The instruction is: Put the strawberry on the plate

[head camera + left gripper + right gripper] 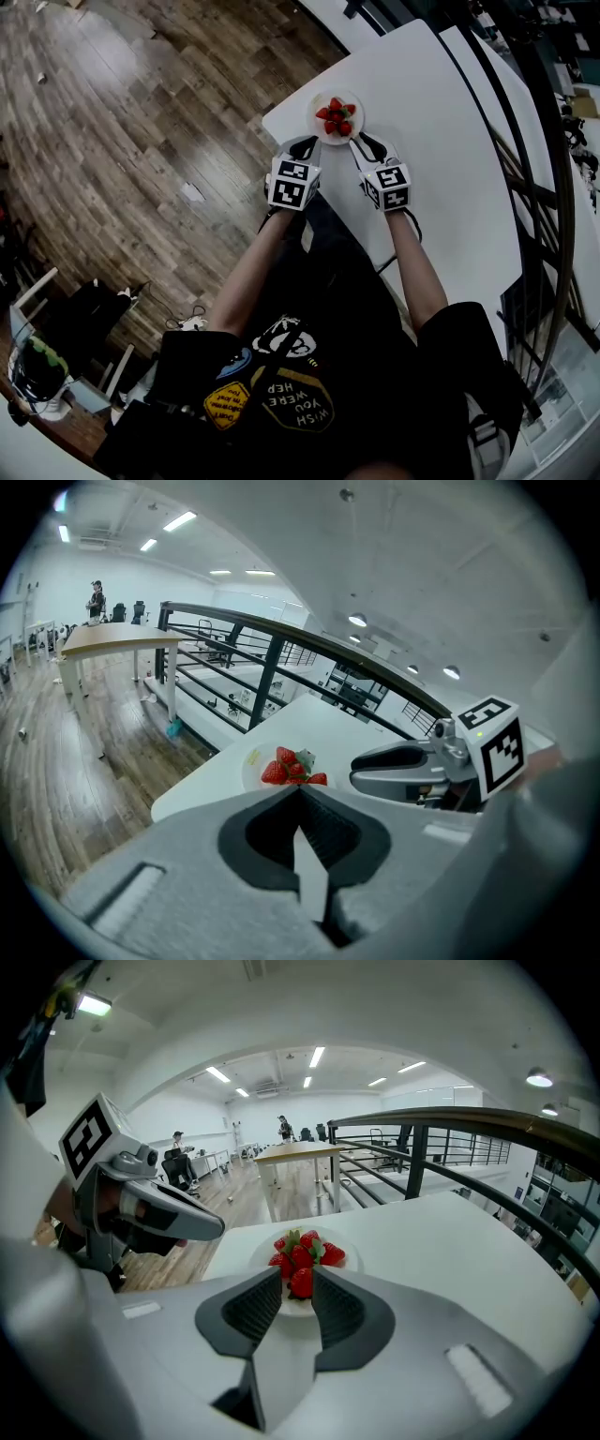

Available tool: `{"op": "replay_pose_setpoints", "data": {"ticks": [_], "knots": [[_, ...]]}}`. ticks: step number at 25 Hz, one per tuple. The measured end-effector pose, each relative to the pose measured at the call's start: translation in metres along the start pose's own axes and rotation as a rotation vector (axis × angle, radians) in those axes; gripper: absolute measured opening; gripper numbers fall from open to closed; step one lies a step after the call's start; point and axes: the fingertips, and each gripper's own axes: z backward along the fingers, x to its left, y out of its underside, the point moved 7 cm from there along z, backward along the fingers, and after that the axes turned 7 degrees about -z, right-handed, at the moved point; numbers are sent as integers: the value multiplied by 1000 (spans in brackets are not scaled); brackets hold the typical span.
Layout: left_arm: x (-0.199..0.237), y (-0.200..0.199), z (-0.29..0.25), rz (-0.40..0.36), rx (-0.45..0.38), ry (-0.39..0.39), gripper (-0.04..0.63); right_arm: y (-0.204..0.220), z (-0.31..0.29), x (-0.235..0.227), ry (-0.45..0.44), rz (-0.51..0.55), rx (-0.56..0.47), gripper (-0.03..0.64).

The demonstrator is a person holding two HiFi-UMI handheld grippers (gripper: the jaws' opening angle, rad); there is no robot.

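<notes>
Strawberries [336,119] heaped on the plate [320,99] at the table [441,159] corner, floor [141,141] close past the left edge and bare top to the right, left gripper [303,146] clenched empty, right gripper [363,142] released (jaws apart, one berry seen between them), plate's near rim hidden behind the jaws in both gripper views.

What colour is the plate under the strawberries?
The plate is plain white; the right gripper view shows it best.

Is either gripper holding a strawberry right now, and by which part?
Nothing is held. The left gripper is shut and empty. The right gripper has its fingers apart; the strawberry seen between them lies on the plate, apparently untouched.
</notes>
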Motion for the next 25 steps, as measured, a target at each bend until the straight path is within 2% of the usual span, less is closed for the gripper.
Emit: {"op": "replay_pose_setpoints", "data": {"ticks": [7, 15, 25], "knots": [[-16, -15, 39, -85, -63, -10, 0, -20, 50, 17, 1, -77, -125, 97], [-41, -16, 74, -123, -125, 8, 0, -24, 101, 42, 18, -84, -209, 92], [-79, -48, 148, -216, -251, 50, 0, -39, 181, 81, 65, -76, -370, 94]]}}
